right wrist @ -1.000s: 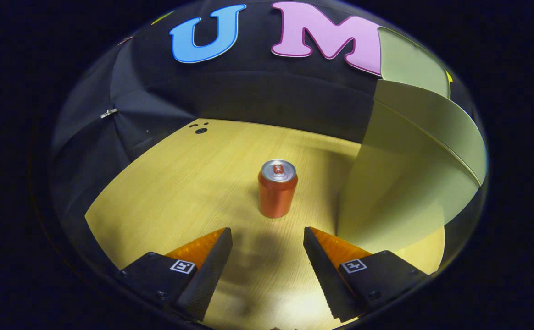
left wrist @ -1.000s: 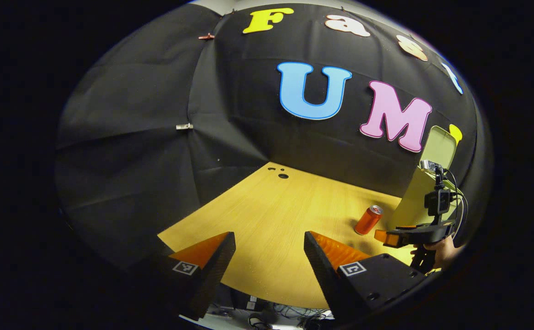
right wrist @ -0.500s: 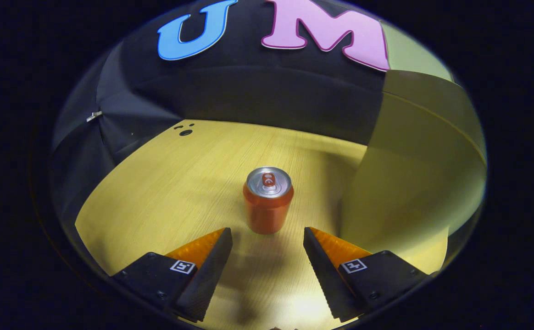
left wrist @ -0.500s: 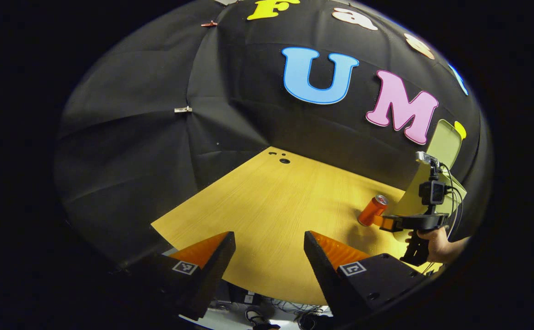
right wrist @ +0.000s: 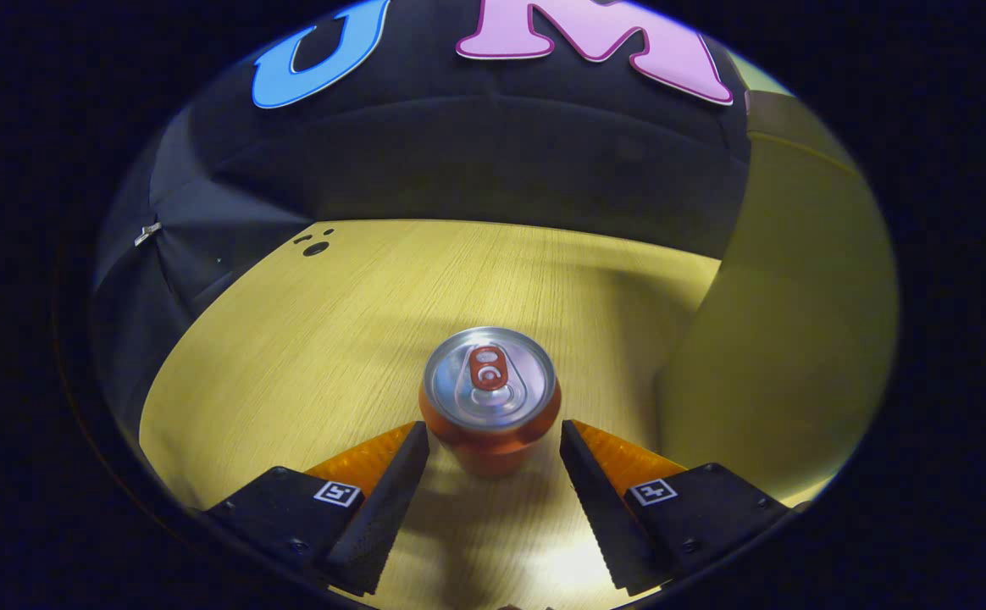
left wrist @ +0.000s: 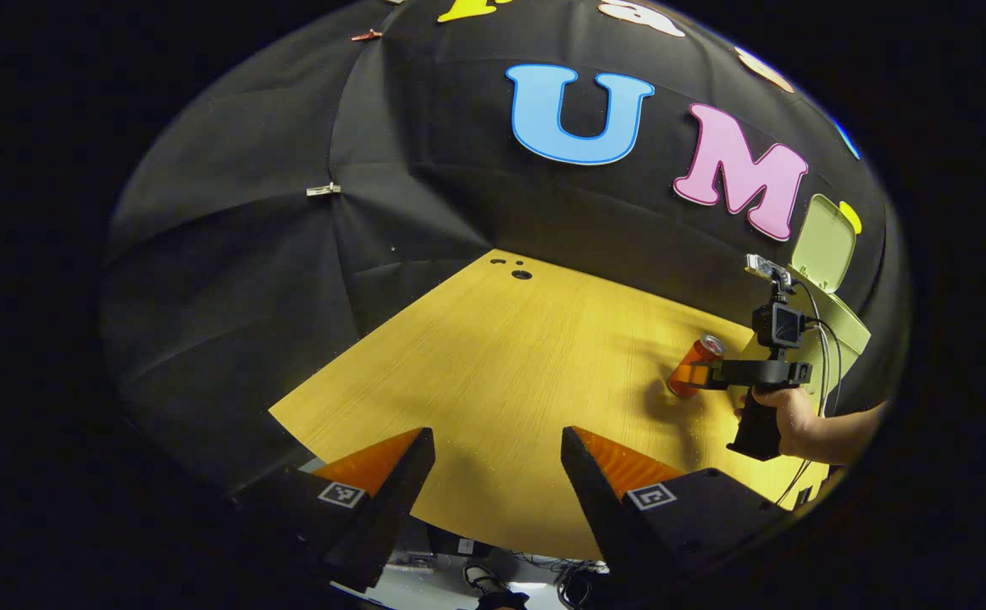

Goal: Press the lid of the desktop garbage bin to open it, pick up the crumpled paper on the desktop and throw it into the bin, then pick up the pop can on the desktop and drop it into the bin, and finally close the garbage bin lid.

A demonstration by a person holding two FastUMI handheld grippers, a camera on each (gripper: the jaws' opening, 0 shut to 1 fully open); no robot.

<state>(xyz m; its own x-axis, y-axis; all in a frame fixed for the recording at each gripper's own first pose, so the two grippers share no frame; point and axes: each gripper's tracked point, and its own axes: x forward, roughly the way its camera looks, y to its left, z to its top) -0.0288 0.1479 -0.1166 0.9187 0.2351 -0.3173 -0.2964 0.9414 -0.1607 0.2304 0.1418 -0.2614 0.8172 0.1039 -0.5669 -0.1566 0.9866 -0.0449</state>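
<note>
1. Since the earlier frames, my right gripper (right wrist: 493,440) has closed in on the pop can (right wrist: 490,398): then the can stood ahead of the fingertips, now it sits at the mouth of the gap, centre-bottom of the right gripper view.
2. Right gripper state: fingers spread wide, one on each side of the can. I cannot tell whether either one touches it, and I judge it not yet gripped.
3. Meaning for the task: the garbage bin (left wrist: 840,313) at the right edge of the left gripper view has its lid (left wrist: 825,243) raised, and I see no crumpled paper on the desktop (left wrist: 493,373). I judge the can pickup to be the current step.
4. Can orientation: upright on the desktop just beside the bin, long axis vertical, pull-tab end facing up towards the camera.
5. Left gripper (left wrist: 497,474): fingers wide apart, holding nothing, over the near desktop edge at bottom centre, well apart from the can.
</note>
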